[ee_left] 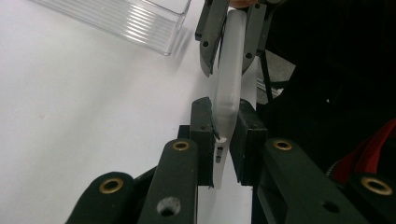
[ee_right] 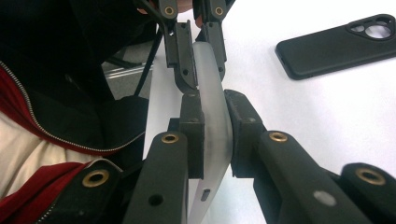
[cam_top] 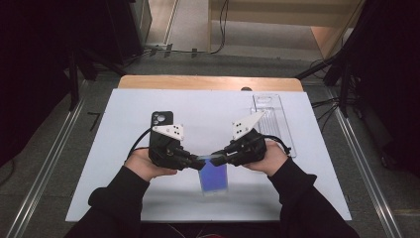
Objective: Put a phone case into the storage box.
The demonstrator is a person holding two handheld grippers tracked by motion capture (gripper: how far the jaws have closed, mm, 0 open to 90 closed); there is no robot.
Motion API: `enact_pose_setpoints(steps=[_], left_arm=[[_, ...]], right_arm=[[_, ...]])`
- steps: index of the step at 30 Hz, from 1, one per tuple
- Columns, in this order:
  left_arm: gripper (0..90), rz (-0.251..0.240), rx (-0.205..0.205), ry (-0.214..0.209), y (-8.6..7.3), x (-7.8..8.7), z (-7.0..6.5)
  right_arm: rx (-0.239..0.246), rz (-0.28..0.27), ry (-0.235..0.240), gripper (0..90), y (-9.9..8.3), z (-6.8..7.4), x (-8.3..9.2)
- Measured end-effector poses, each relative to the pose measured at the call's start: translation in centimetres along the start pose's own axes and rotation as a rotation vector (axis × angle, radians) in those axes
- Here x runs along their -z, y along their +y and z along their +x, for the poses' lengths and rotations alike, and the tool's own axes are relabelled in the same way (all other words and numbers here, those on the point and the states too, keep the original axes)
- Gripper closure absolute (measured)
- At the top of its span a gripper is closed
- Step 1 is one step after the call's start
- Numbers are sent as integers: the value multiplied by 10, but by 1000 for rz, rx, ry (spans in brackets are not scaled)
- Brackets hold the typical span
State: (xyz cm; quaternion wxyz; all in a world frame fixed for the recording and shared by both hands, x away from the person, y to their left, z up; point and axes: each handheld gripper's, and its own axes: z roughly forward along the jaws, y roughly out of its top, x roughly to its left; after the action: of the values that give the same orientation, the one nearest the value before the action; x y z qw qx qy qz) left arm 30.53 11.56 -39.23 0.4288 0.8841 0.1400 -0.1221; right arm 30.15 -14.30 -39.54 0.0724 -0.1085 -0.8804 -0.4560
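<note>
1. the left claw (cam_top: 196,161) and the right claw (cam_top: 218,157) meet near the middle of the white tabletop (cam_top: 119,163), each held in one of the person's hands, tips facing each other.
2. between them is a frosted clear phone case (cam_top: 207,158), held up off the tabletop and gripped from both ends.
3. in the left gripper view the left claw (ee_left: 225,135) is clamped on one end of the phone case (ee_left: 229,79), its pads pressing both faces; the right claw (ee_left: 229,51) grips the far end.
4. in the right gripper view the right claw (ee_right: 214,130) is clamped on the phone case (ee_right: 212,112), which bows slightly between the pads, while the left claw (ee_right: 198,70) pinches it farther along.
5. below the case, near the person, a phone (cam_top: 214,179) with a lit blue screen lies flat on the tabletop.
6. a black phone case (cam_top: 161,119) lies to the far left of the claws, camera holes at its far end; the right gripper view shows it (ee_right: 336,44) lying flat, well apart from the held case.
7. a clear plastic tray (cam_top: 277,124) lies on the far right part of the tabletop; the left gripper view shows its ridged wall (ee_left: 126,18).
</note>
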Motion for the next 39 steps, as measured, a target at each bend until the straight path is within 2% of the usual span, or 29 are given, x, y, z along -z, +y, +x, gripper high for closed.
enact_pose_setpoints(steps=[2, 4, 7, 9, 14, 19, 22, 27, 29, 33, 35, 37, 39], left_arm=[[815, -3, 7, -2, 0, 0, 0], [815, 4, 9, 6, 0, 1, 0], [815, -1, 23, 22, -1, 3, 2], [815, -7, 37, 30, -1, 6, 3], [815, -40, 76, 56, -2, 13, 5], [814, -73, 114, 125, -2, 20, 7], [814, -107, 147, 156, -3, 24, 10], [814, -157, 169, 225, -4, 32, 10], [813, -180, 184, 250, -3, 34, 10], [813, -202, 208, 299, -2, 38, 8], [813, -199, 219, 317, -2, 39, 7], [813, -198, 229, 331, -1, 40, 6], [813, -202, 240, 347, 0, 40, 5]], right_arm=[[-9, -7, -2, 746, 0, 0, 1], [-17, -26, -10, 687, -1, -1, 4], [-42, -53, -24, 652, -2, -3, 9], [-77, -67, -34, 593, -2, -3, 12], [-94, -108, -87, 465, -3, -2, 15], [-120, -146, -146, 358, -2, -2, 16], [-154, -158, -158, 343, -3, -4, 16], [-175, -177, -188, 280, -2, -3, 15], [-179, -179, -217, 271, -2, -2, 14], [-194, -189, -183, 242, -4, -2, 12], [-200, -202, -212, 200, -4, -2, 11], [-217, -222, -241, 121, -5, -2, 9], [-215, -222, -286, 62, -6, -1, 7]])
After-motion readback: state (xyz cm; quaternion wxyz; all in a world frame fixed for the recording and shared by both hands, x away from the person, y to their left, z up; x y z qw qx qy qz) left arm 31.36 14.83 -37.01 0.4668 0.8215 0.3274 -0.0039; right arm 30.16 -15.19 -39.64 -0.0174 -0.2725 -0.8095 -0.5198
